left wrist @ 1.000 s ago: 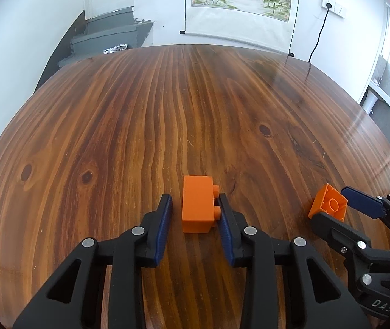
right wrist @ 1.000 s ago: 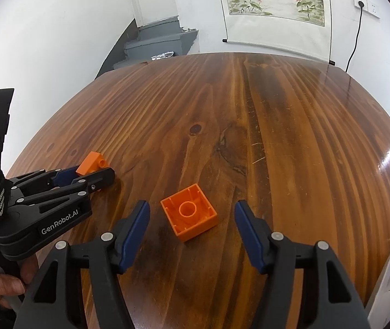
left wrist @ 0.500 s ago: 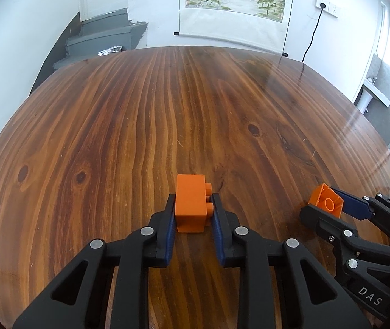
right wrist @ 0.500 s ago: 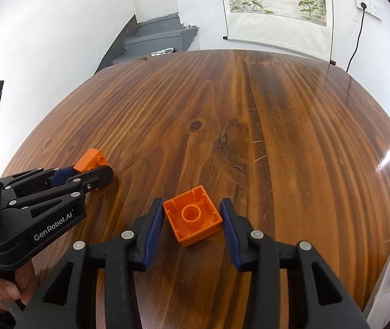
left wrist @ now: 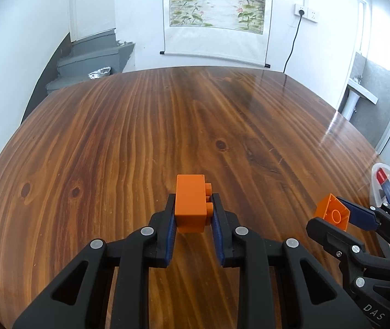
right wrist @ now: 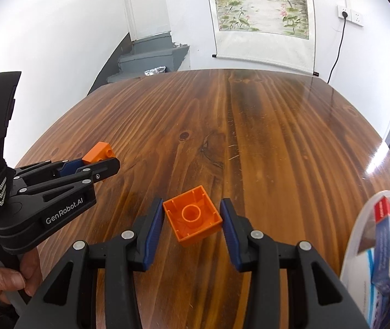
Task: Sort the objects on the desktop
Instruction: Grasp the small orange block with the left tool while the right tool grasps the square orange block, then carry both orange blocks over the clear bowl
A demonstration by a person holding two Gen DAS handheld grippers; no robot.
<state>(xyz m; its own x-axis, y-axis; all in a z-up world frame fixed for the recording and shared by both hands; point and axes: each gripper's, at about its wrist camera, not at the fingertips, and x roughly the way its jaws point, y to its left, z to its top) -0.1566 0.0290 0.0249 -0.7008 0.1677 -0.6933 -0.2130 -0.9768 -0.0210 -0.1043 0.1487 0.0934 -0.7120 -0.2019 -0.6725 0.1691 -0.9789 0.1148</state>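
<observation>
Two orange bricks held off the counter, one per gripper.

The left gripper [left wrist: 192,219] has its fingers clenched on the long brick [left wrist: 190,205], studs toward 3 o'clock; the right gripper [right wrist: 192,219] grasps the square brick [right wrist: 193,216], hollow side up, the tub [right wrist: 359,235] waiting at 3 o'clock, probably for sorting.

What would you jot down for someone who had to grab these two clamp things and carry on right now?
Left tool: shut on the long orange brick, studs facing sideways.
Right tool: shut on the square orange brick, hollow underside facing up.
Both bricks look raised off the wooden table.
Clear tub at the right table edge already holds a blue box and other small items.
Done: both bricks gripped.
Left: probably carry them to wherever they get sorted, perhaps the tub, and release. No other loose items are in view on the table.
</observation>
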